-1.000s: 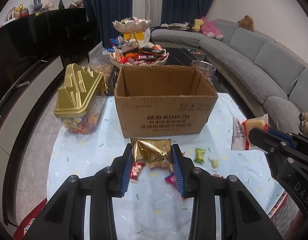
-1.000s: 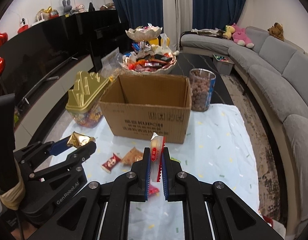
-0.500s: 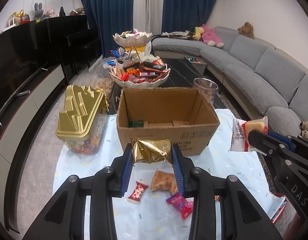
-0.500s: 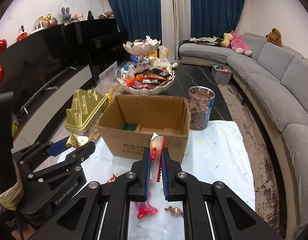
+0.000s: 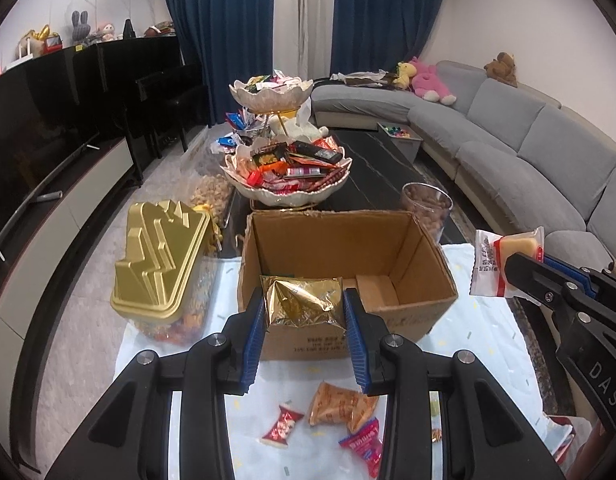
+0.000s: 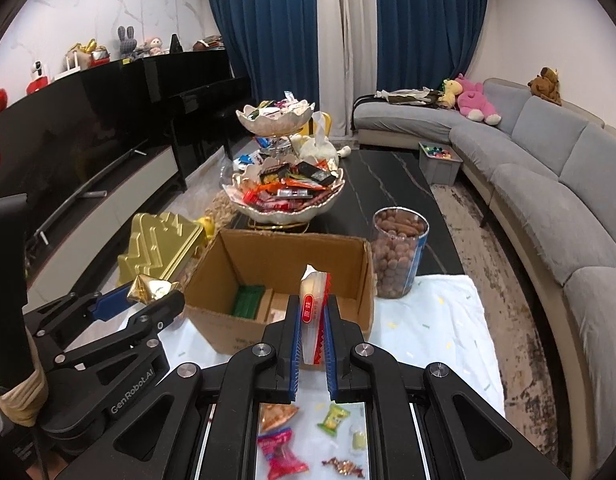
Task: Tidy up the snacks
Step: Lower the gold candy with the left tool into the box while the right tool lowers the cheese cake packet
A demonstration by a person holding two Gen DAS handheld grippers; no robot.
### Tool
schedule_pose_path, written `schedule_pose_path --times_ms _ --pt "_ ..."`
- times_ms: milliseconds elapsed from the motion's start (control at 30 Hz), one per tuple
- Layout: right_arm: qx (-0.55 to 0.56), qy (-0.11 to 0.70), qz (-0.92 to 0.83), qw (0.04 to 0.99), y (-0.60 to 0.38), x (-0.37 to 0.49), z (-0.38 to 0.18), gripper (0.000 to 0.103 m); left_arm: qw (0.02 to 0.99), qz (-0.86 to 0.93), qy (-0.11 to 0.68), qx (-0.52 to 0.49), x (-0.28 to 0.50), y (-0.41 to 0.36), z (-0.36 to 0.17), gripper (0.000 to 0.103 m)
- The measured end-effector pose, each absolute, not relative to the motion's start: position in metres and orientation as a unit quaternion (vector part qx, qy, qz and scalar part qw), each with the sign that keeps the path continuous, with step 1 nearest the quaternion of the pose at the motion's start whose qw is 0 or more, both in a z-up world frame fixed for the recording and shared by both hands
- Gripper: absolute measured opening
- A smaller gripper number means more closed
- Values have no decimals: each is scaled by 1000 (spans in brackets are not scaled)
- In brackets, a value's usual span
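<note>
My left gripper [image 5: 304, 308] is shut on a crinkled gold foil snack packet [image 5: 302, 300], held above the near wall of an open cardboard box [image 5: 427, 276]. My right gripper [image 6: 311, 316] is shut on a thin white-and-red snack packet [image 6: 312, 304], also over the box's [image 6: 212, 272] near rim. The right gripper's packet [image 5: 493, 264] shows at the right of the left wrist view; the gold packet [image 6: 150, 288] shows at the left of the right wrist view. A green packet [image 6: 248, 300] lies inside the box. Loose wrapped snacks [image 5: 339, 404] lie on the pale cloth below.
A gold-lidded candy jar [image 5: 160, 264] stands left of the box. A clear jar of brown nuts [image 6: 399, 256] stands to its right. Behind is a two-tier bowl stand heaped with snacks [image 5: 288, 172] on a dark table. A grey sofa [image 6: 547, 184] curves along the right.
Both grippers have risen and moved forward with their packets, from above the cloth to over the box's near edge. The inside of the box has come into view.
</note>
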State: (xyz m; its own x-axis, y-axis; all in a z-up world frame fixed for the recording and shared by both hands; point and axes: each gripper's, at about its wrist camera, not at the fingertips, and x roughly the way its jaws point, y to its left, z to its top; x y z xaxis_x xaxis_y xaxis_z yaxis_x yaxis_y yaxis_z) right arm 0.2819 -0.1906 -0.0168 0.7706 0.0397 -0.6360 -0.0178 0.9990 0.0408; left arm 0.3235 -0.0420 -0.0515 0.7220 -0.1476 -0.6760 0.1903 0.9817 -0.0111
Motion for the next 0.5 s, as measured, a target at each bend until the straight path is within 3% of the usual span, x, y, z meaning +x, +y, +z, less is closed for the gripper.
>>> schedule_pose_path --times_ms 500 --pt "16 345 9 939 -196 334 -30 11 925 -89 368 34 371 -54 -65 37"
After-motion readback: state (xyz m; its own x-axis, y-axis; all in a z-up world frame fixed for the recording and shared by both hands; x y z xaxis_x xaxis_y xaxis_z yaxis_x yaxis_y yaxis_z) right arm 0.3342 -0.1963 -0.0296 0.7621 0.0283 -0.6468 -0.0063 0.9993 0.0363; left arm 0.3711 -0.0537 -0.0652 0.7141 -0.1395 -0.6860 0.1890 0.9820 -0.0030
